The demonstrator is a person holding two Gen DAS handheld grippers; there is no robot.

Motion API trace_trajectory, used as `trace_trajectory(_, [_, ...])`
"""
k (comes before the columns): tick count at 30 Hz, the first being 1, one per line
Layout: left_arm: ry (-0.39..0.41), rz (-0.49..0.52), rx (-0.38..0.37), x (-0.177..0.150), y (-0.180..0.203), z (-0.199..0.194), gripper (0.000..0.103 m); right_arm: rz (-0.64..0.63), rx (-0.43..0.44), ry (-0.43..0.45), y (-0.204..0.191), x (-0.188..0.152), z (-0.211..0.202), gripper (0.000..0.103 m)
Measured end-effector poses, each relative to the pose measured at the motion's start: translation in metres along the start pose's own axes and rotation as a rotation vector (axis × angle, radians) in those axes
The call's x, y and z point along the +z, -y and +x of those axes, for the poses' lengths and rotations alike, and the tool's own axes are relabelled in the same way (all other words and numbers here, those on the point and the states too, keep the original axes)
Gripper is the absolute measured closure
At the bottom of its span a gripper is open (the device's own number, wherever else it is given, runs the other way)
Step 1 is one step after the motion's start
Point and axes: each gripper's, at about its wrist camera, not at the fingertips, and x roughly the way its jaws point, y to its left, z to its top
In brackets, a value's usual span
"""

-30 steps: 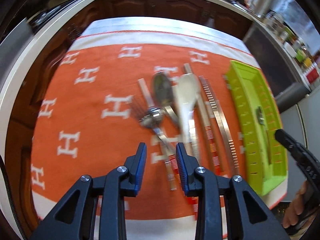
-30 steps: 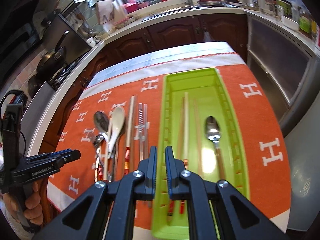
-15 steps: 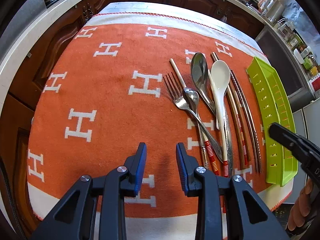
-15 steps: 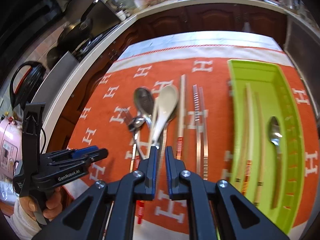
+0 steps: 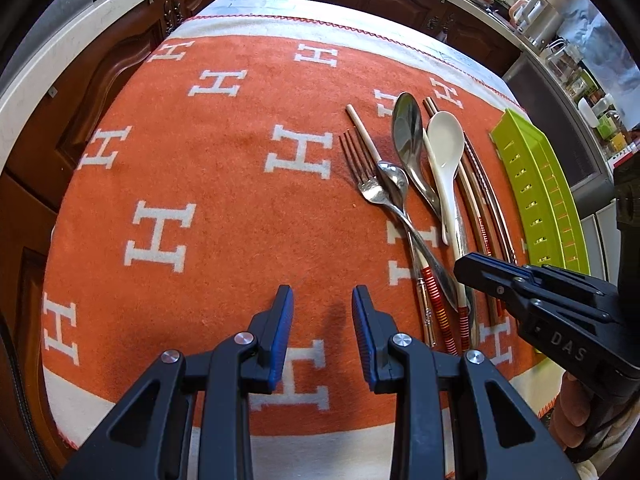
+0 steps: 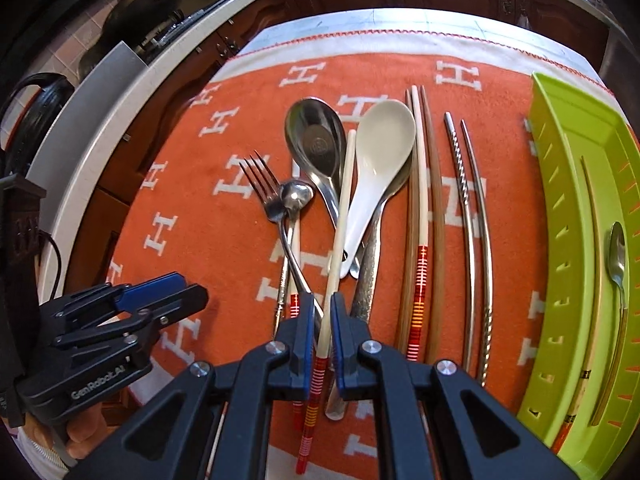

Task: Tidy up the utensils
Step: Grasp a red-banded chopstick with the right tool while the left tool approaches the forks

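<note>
Orange cloth (image 5: pixel 224 184) with white H marks covers the surface; its white border runs along the near and far edges. The left half of the cloth is bare, lots of free room there.

Left gripper (image 5: pixel 322 320) hangs over bare cloth near the near edge, jaws apart, nothing between them. In the right wrist view it (image 6: pixel 172 296) sits just left of the utensil pile, clear of it.

Utensils lie in a tight bunch right of centre, handles toward the near edge: fork (image 6: pixel 262 188), small spoon (image 6: pixel 296 196) overlapping the fork, big steel spoon (image 6: pixel 316 140), white spoon (image 6: pixel 376 160) lying on top of other pieces, cream chopstick (image 6: pixel 340 248) running diagonally across the pile, wooden chopsticks (image 6: pixel 424 208) and a steel chopstick pair (image 6: pixel 472 216) further right, apart from the pile.

Right gripper (image 6: pixel 322 340) is low over the handle ends at the near edge. Its jaws are nearly together, flanking the red-banded end of the cream chopstick; cannot tell whether the pads actually press it.

Green tray (image 6: pixel 560 128) sits along the right edge of the cloth, a narrow strip of cloth between it and the steel chopsticks. Inside it lie a spoon (image 6: pixel 616 256) and chopsticks (image 6: pixel 592 232).
</note>
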Motion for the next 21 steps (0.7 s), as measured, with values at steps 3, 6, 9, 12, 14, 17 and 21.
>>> trace_trajectory(3, [-0.001, -0.006, -0.015, 0.000, -0.002, 0.002, 0.075, 0.001, -0.011, -0.009, 0.000, 0.000, 0.005, 0.095])
trace_trajectory(6, [0.000, -0.011, -0.032, 0.003, -0.004, 0.004, 0.075, 0.011, -0.017, -0.017, 0.000, 0.001, 0.010, 0.095])
trace_trajectory(9, [0.004, -0.014, -0.048, 0.006, -0.003, 0.006, 0.075, 0.031, -0.005, -0.016, 0.002, 0.002, 0.013, 0.095])
trace_trajectory(12, [0.013, -0.022, -0.067, 0.014, -0.003, 0.009, 0.075, 0.038, 0.001, 0.004, 0.003, 0.003, 0.011, 0.097])
trace_trajectory(14, [0.034, -0.032, -0.091, 0.023, -0.005, 0.011, 0.075, 0.035, 0.003, 0.022, 0.004, 0.002, 0.005, 0.097])
trace_trajectory(17, [0.067, -0.041, -0.122, 0.035, -0.008, 0.014, 0.075, 0.026, 0.008, 0.048, 0.003, 0.001, -0.004, 0.097])
trace_trajectory(21, [0.115, -0.042, -0.179, 0.049, -0.010, 0.023, 0.075, 0.026, 0.017, 0.065, 0.004, -0.002, -0.011, 0.097])
